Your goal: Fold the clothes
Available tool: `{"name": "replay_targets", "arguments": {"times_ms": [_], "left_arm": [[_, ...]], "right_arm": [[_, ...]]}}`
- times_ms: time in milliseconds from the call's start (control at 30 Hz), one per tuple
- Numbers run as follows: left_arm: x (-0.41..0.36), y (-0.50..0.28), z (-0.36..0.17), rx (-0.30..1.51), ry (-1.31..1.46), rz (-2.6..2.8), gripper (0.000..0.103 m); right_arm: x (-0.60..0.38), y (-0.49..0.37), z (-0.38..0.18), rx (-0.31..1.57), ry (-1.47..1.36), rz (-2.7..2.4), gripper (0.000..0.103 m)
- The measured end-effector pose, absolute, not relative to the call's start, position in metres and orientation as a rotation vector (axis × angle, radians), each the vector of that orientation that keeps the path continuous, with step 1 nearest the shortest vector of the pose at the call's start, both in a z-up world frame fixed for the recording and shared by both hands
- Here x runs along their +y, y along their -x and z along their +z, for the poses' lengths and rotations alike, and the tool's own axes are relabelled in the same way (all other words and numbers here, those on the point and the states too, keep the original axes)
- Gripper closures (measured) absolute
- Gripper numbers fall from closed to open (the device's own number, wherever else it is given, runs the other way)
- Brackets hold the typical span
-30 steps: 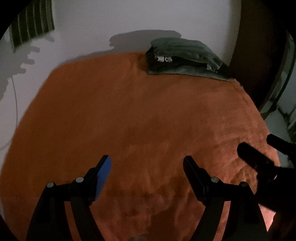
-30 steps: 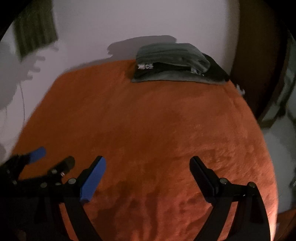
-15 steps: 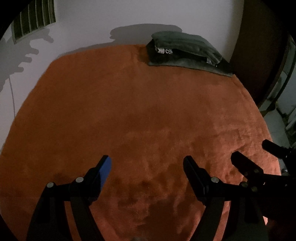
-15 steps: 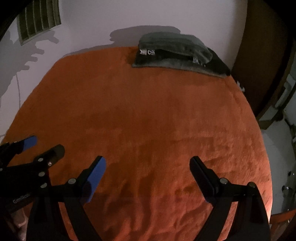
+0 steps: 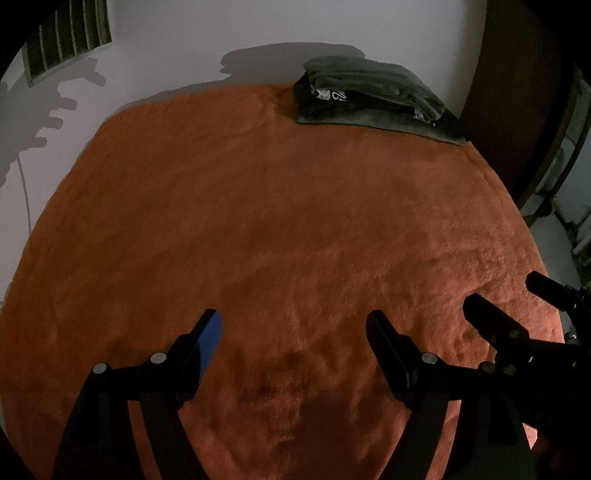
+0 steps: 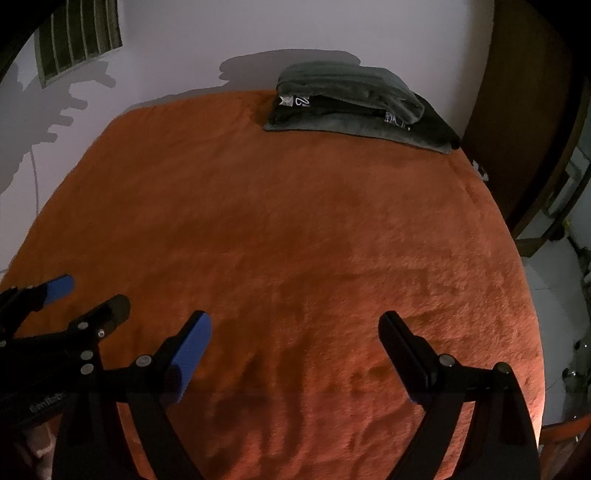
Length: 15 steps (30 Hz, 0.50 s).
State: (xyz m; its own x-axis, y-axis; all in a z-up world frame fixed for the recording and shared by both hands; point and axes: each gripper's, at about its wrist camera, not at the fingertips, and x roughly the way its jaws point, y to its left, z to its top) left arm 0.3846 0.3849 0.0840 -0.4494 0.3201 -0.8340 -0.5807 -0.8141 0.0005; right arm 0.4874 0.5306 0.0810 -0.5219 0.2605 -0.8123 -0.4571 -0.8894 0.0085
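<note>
A blanket [image 5: 280, 229] was spread over the bed, with a wall [image 5: 258, 33] behind it. A stack of folded clothes [image 5: 373, 98] was placed at the far end of the blanket, toward the right and against the wall. A vent [image 5: 68, 40] was set in the wall at the upper left. The left tool [image 5: 293, 334] was held over the near part of the blanket, with the right tool [image 6: 295, 334] just beside it on its right. Both were kept well apart from the stack. A door [image 6: 517, 110] was seen to the right of the bed.
</note>
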Motion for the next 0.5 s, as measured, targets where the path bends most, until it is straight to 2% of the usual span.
{"name": "replay_targets", "arguments": {"times_ms": [500], "left_arm": [[0.3821,-0.3903,0.0875,0.394,1.189,2.28,0.021]], "right_arm": [[0.5288,-0.4914,0.0834,0.31,1.223,2.407,0.011]]}}
